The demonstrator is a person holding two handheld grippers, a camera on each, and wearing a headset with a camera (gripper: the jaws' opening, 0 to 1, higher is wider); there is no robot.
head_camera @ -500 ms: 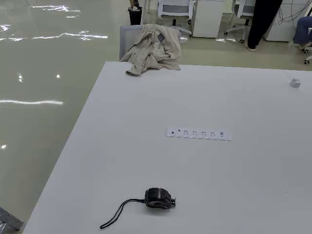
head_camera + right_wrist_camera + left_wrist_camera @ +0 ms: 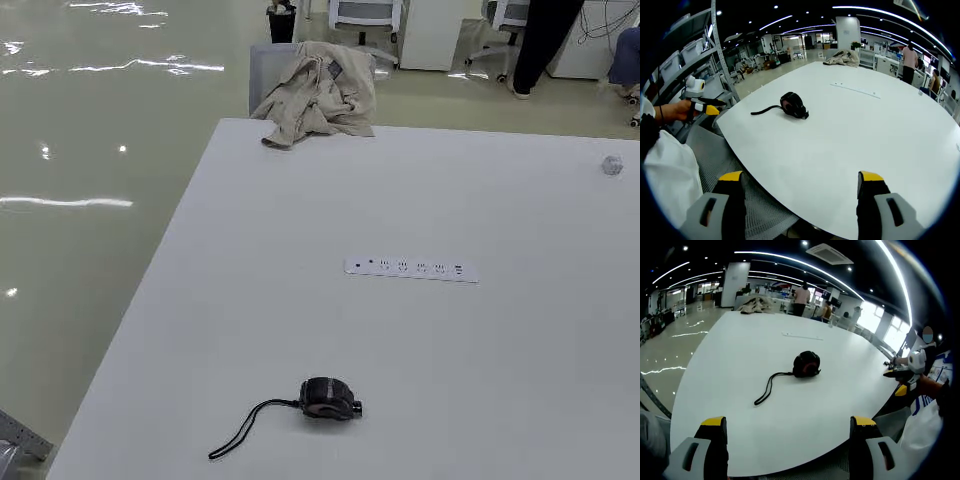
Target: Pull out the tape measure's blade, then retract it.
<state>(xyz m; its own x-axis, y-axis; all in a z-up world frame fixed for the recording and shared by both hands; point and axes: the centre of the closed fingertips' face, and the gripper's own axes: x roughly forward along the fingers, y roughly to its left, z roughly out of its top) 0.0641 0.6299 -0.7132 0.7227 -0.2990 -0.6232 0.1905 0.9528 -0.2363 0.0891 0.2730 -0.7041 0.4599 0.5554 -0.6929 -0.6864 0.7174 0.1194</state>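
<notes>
A black tape measure (image 2: 328, 398) lies on the white table (image 2: 500, 200) near its front edge, blade in, with a black wrist strap (image 2: 240, 435) trailing to its left. In the left gripper view the tape measure (image 2: 806, 364) lies ahead past the table edge, and my left gripper (image 2: 788, 440) is open, held off the table with nothing between its yellow-tipped fingers. My right gripper (image 2: 801, 195) is also open and empty, short of the table edge, with the tape measure (image 2: 793, 105) ahead on the left. Each view catches the other gripper (image 2: 905, 371) (image 2: 699, 102) in a hand.
A white power strip (image 2: 411, 269) is set into the table's middle. A beige jacket (image 2: 318, 95) is draped over a chair at the far edge. A small crumpled object (image 2: 612, 165) lies far right. Shelving (image 2: 685, 55) stands left of the right gripper. People stand in the background.
The head camera has shifted slightly, so the picture sits a little differently. The tape measure and strap have not moved on the table.
</notes>
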